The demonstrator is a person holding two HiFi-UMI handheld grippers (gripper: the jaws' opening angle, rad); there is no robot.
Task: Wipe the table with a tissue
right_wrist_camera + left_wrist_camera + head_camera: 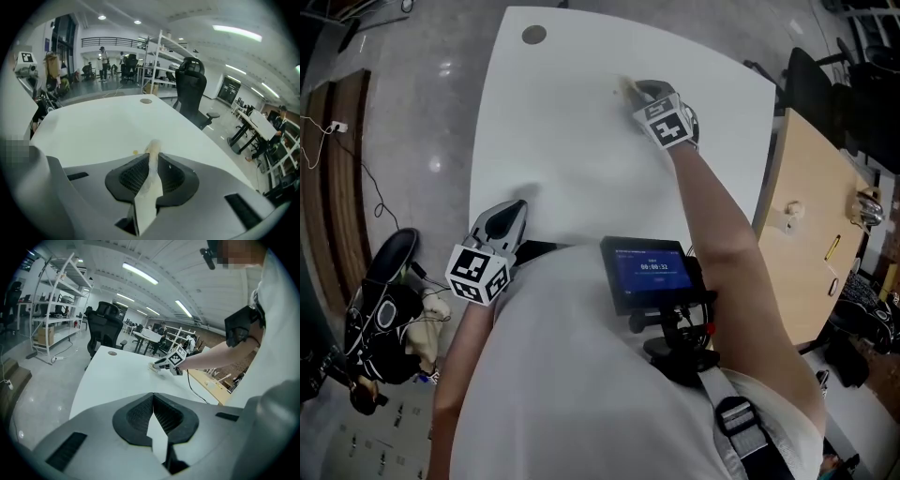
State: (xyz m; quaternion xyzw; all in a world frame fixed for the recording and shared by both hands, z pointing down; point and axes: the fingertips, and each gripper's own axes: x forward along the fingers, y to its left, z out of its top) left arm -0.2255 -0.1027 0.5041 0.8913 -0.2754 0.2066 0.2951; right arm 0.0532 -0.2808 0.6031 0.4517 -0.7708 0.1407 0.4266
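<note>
1. The white desk [572, 141] carries everything. Its top looks hard and smooth, so we judge that a tissue will glide over it with little drag. A round cap [533, 35] sits near its far left corner.
2. The right gripper [151, 161] reaches over the far right part of the desk, tilted down, with its jaws clamped on the tissue. The left gripper [153, 405] hangs at the near edge on the left, well apart from the work. Its jaws are pressed together at the tips with nothing between them.
3. The tissue [153, 187] is a bunched, pale strip pinched between the right pads. A small tuft pokes out past the tips, down at the desk top near the far edge; we cannot tell how firmly it presses. We judge it very light, soft and limp, and easy to tear or drag out of the grip if pushed hard. The best hold is across the thick bunched middle, leaving only a short tuft free for wiping.
4. A tiny yellowish speck [135, 152] lies on the desk just beside the tuft. We judge that light pressure should lift it.
</note>
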